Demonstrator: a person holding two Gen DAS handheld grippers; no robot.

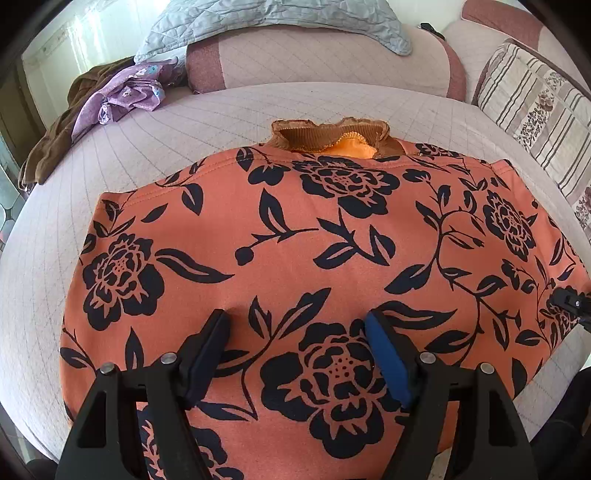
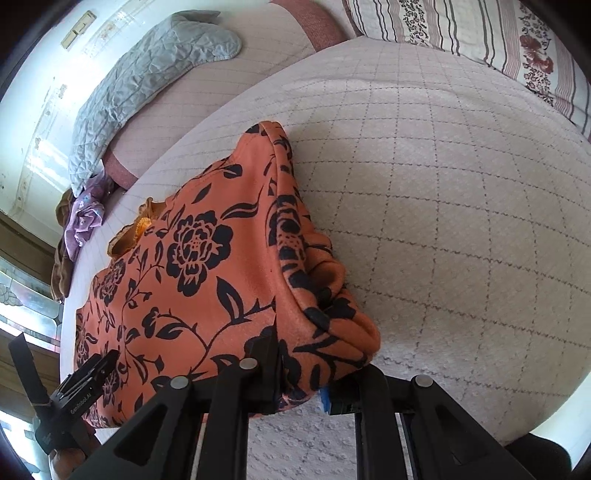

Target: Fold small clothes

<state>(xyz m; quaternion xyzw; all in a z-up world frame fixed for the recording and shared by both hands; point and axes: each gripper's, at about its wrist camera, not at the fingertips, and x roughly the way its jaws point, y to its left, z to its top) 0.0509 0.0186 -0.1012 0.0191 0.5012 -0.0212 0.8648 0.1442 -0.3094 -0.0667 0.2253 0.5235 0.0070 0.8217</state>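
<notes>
An orange top with black flowers [image 1: 295, 229] lies flat on the quilted pink bed cover [image 1: 184, 122], its brown ribbed collar [image 1: 328, 134] at the far side. My left gripper [image 1: 295, 325] stands open over the near part of the top, fingertips resting on or just above the cloth with nothing pinched. In the right wrist view my right gripper [image 2: 295, 373] is shut on the top's [image 2: 207, 266] right edge, which is bunched and lifted off the cover. The cloth hides most of its blue pad. Each gripper shows at the edge of the other's view: right gripper [image 1: 570, 301], left gripper [image 2: 85, 376].
A heap of purple and brown clothes [image 1: 110, 99] lies at the far left of the bed. A grey quilted blanket [image 1: 273, 18] drapes over the pink backrest [image 1: 314, 62]. A striped floral pillow [image 1: 535, 110] sits at the right. Bare bed cover [image 2: 443, 221] lies right of the top.
</notes>
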